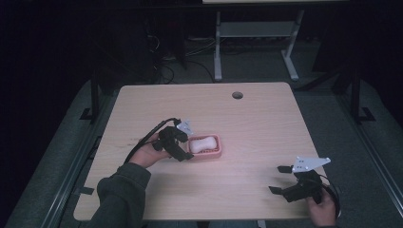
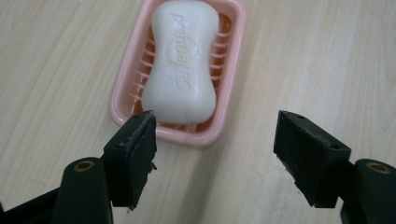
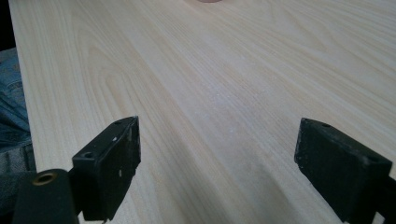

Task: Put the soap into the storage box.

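Note:
A white bar of soap [image 1: 203,142] [image 2: 181,60] lies in a pink ribbed soap dish [image 1: 212,153] [image 2: 231,79] near the middle of the wooden table. My left gripper [image 1: 187,142] [image 2: 215,149] is open just left of the dish, its jaws spread wide with nothing between them; one pad [image 2: 133,149] sits over the dish's near rim. My right gripper [image 1: 280,179] [image 3: 217,168] stands open at the table's front right, over bare wood, far from the dish.
The light wooden table [image 1: 261,123] has a round cable hole [image 1: 237,95] at its far edge. A white desk frame [image 1: 256,33] stands on the floor behind. A trouser leg [image 3: 11,112] shows beyond the table's near edge.

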`<state>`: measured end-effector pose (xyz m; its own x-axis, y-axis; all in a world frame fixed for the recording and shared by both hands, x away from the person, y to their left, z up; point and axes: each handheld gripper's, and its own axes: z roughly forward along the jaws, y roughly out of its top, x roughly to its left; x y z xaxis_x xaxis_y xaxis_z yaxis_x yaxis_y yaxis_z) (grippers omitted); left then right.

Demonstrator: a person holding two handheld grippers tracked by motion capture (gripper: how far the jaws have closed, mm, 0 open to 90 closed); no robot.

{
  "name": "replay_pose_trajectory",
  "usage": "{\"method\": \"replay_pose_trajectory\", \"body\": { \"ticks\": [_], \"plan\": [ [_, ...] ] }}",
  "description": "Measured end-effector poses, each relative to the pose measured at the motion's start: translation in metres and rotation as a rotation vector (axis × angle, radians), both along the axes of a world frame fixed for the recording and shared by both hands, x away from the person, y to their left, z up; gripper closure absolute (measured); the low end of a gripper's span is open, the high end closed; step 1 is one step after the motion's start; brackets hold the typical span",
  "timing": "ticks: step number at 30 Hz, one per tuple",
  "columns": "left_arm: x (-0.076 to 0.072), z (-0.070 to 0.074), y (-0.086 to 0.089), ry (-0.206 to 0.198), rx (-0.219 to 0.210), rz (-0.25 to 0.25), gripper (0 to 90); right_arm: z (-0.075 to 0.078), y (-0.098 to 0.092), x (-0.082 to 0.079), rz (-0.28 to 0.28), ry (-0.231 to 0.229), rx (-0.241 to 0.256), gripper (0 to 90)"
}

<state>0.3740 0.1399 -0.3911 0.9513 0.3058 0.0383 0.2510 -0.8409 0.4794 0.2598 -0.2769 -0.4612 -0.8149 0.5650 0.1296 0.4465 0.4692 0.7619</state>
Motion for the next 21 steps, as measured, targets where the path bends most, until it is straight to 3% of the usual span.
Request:
{"method": "replay_pose_trajectory", "body": {
  "ticks": [21],
  "plan": [
    [-0.034, -0.006, 0.022, -0.025, -0.011, 0.003, 28.5, -0.001, 0.000, 0.000, -0.003, 0.007, -0.005, 14.2]
  ]
}}
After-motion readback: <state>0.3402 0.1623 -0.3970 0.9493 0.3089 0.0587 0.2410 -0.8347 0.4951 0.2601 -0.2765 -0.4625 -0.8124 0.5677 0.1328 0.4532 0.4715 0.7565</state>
